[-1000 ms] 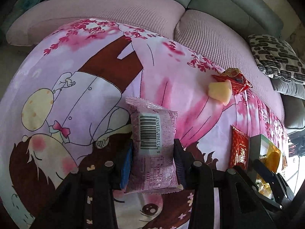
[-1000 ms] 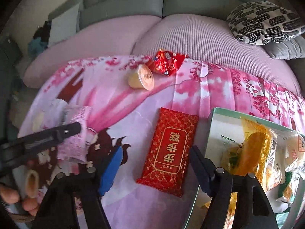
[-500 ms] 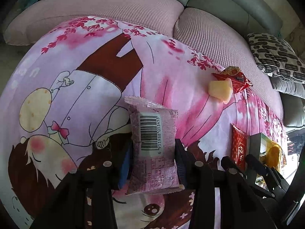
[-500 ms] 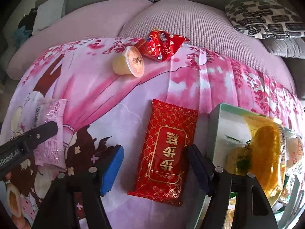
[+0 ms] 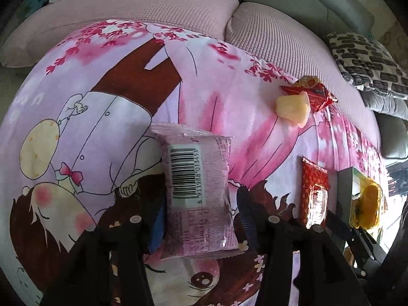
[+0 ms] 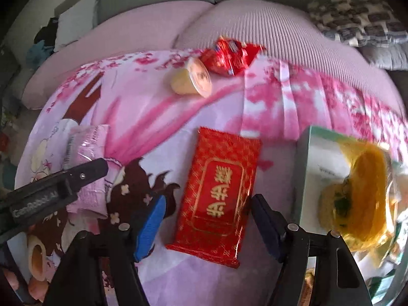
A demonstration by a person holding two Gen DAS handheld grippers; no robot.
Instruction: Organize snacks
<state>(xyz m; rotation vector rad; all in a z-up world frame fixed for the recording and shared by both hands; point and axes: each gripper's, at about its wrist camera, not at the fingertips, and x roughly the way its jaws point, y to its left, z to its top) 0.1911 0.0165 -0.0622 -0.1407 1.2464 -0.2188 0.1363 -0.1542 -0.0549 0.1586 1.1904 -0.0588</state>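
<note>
The left tool (image 5: pixel 201 211) points steeply down over a pink cartoon-print cloth (image 5: pixel 107 117), and its jaws have just been opening: the pink snack packet (image 5: pixel 199 193) lies barcode-up between the 2 pads, with a sliver of cloth showing on the right side, so the pads no longer press on it. From that packet, a yellow jelly cup (image 5: pixel 293 109) lies on its side at about 2 o'clock, touching a crumpled red wrapper (image 5: pixel 316 91) just beyond it. The right tool (image 6: pixel 206 219) stands about half open, straddling the near end of a flat red packet with gold lettering (image 6: pixel 219 191); both pads are clear of its edges and it lies loose on the cloth. At 3 o'clock from the red packet sits a pale green box (image 6: pixel 303 168) holding a yellow-wrapped snack (image 6: pixel 367 178). The pink sofa cushions (image 6: pixel 153 33) lie at 12 o'clock beyond the cloth.
</note>
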